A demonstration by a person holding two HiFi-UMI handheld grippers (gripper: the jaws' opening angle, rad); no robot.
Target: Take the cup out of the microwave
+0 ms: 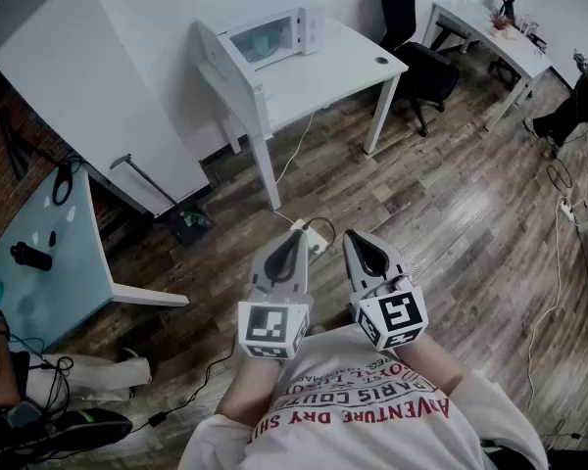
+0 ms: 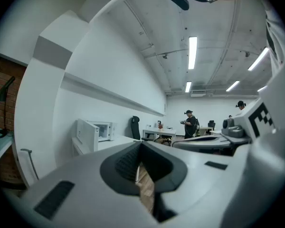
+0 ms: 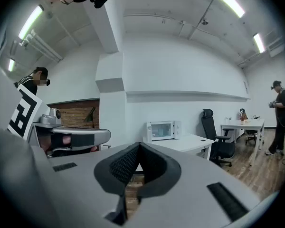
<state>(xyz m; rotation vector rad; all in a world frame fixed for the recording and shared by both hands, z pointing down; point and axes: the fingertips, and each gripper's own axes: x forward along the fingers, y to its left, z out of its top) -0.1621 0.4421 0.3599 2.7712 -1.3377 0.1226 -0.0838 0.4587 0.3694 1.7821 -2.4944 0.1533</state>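
The white microwave [image 1: 274, 35] stands at the left end of a white table [image 1: 343, 67] across the room; it also shows small in the left gripper view [image 2: 97, 132] and the right gripper view [image 3: 164, 130]. Its door seems to be swung open to the left. A pale teal shape [image 1: 263, 40] shows inside it, too small to tell as a cup. My left gripper [image 1: 294, 238] and right gripper [image 1: 359, 240] are held side by side close to my chest, far from the table. Both are shut and hold nothing [image 2: 141, 148] [image 3: 138, 148].
Wooden floor lies between me and the table, with a power strip [image 1: 312, 235] and cables on it. A black office chair [image 1: 423, 62] stands right of the table, a second desk [image 1: 490, 29] beyond. A glass table [image 1: 39, 262] is at my left. People stand far off [image 2: 190, 125].
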